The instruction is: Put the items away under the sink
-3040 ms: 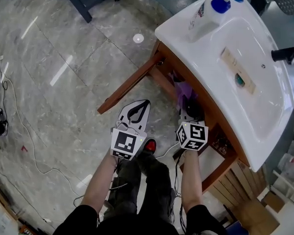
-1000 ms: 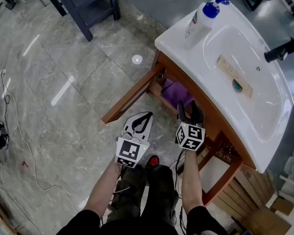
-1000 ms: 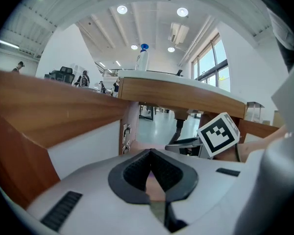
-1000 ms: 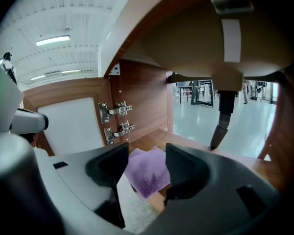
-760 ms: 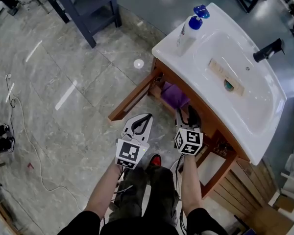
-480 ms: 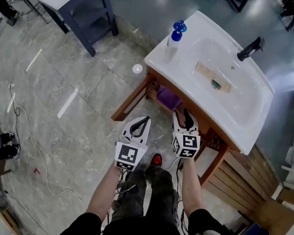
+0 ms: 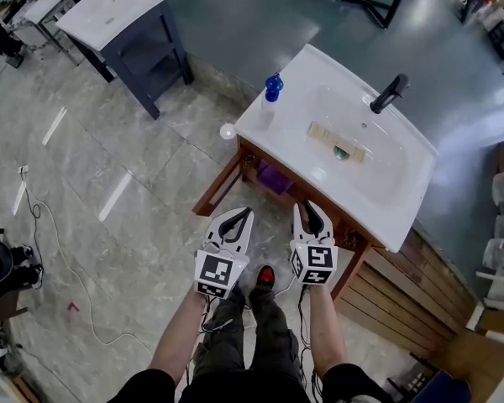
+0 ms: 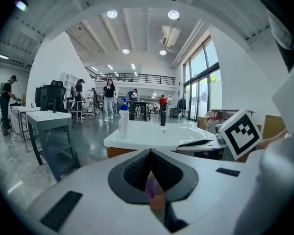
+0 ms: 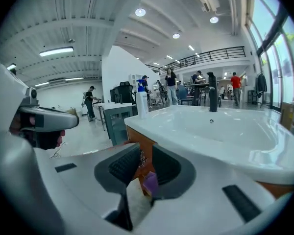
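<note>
A dark vanity [image 7: 126, 23] stands at 10 o'clock in the head view. The left tongs [image 7: 244, 212] are held at 6 o'clock, tips together on nothing. At 12 o'clock from them the pump bottle [image 7: 270, 95] stands upright on the left corner of the white sink [image 7: 391, 196]. Below it, a purple item [image 7: 275, 177] sits inside the cabinet under the sink, beside the open wooden door [image 7: 218, 183]. The right tongs [image 7: 307, 210], just beside the left, have just been closing and stand narrowly apart, nothing between them. A black faucet [image 7: 389, 93] is at 2 o'clock.
</note>
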{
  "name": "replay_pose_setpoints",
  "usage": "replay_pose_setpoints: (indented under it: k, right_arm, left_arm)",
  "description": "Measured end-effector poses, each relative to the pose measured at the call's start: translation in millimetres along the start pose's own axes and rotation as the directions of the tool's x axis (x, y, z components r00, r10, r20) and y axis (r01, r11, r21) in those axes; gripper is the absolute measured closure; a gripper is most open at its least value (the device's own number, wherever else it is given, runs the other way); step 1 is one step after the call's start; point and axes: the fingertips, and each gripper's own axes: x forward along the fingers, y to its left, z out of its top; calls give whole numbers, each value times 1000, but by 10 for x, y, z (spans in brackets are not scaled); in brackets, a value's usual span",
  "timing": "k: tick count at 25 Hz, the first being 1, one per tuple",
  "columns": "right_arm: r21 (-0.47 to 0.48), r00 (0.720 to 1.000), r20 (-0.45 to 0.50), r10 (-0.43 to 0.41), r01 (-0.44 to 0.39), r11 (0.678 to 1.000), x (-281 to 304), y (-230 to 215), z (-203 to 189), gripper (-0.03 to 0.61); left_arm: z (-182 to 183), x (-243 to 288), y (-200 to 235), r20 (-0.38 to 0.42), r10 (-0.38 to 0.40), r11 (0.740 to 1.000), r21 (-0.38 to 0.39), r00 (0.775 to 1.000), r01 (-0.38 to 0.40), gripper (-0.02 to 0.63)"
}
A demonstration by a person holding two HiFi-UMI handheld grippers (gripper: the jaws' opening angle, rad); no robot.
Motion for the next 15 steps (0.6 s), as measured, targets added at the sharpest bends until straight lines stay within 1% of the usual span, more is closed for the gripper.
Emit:
replay_pose_setpoints:
  k: [7, 11, 15]
  right_arm:
    - [-6, 997, 69, -24, 24, 1000, -419, 48, 635, 521]
    - [-27, 996, 84, -22, 24, 999, -661, 78, 927, 526]
    - [-30, 995, 103, -16, 19, 999, -864, 206, 1137, 526]
  left_arm:
    - [520, -195, -62, 26, -5, 1000, 16, 1000, 4, 607]
    - [811, -319, -152, 47, -19, 1000, 19, 999, 18, 607]
    - [1074, -500, -154, 70, -20, 999, 31, 997, 18, 607]
